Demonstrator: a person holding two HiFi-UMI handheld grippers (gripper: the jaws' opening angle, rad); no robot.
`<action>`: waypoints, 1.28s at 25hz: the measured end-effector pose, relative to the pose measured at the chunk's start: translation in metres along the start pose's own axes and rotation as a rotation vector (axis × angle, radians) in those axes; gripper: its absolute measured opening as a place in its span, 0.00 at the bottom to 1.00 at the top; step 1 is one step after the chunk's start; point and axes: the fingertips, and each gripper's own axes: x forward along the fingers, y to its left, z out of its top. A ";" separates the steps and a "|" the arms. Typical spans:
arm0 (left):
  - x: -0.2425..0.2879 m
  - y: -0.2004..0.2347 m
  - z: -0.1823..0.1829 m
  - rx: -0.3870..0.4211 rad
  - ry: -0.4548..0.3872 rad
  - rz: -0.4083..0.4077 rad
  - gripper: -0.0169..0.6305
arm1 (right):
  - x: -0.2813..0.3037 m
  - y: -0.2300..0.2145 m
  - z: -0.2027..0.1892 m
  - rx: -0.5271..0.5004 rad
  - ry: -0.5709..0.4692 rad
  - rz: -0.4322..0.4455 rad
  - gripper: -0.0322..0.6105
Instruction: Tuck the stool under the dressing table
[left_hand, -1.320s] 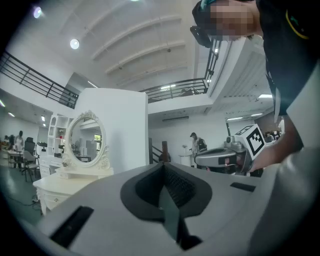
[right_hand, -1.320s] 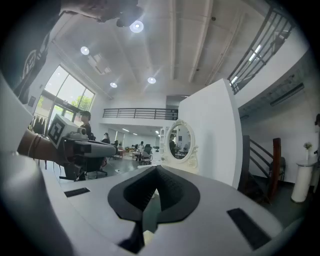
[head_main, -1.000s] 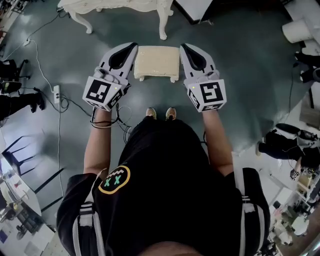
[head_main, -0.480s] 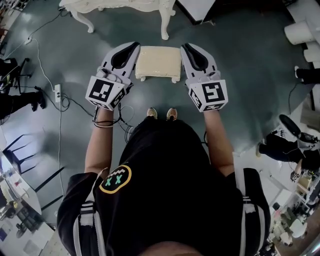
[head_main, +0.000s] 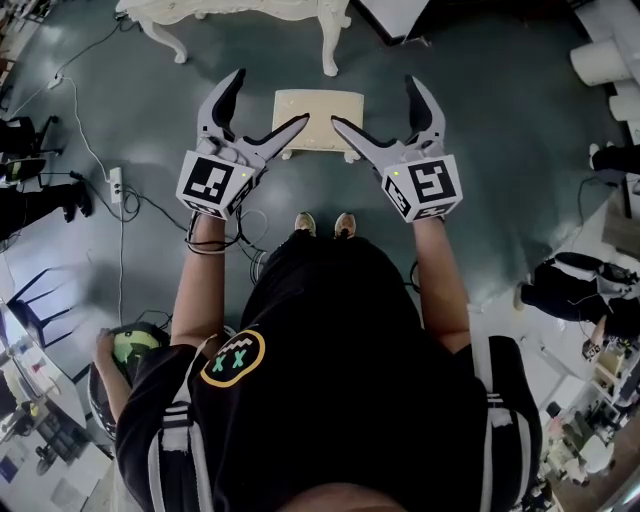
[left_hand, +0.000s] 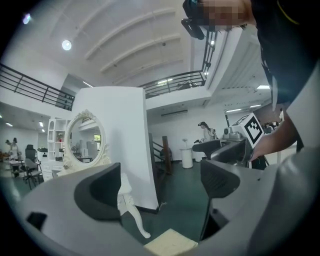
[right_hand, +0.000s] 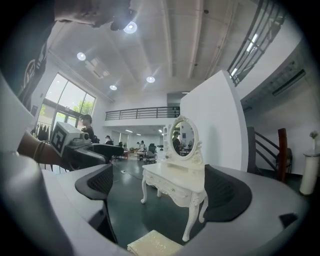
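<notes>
Both left gripper and right gripper, jaws opening and empty, hover above a cream cushioned stool; likely light, rigid; grip its sides.

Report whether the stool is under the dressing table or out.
Out. The stool stands on open floor short of the dressing table, with a gap between them; none of it lies underneath.

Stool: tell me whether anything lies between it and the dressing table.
Nothing loose lies on the floor between them, but one leg of the dressing table stands straight ahead of the stool; the opening is left of that leg.
</notes>
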 end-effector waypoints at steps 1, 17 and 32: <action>0.000 0.000 0.000 0.008 -0.001 0.002 0.79 | 0.000 0.000 -0.001 -0.007 0.002 0.003 0.96; 0.001 0.013 -0.046 -0.036 0.090 0.055 0.80 | 0.012 -0.010 -0.049 0.018 0.112 0.014 0.98; -0.144 -0.075 -0.082 -0.199 0.274 0.030 0.81 | -0.106 0.095 -0.098 0.043 0.425 -0.039 0.98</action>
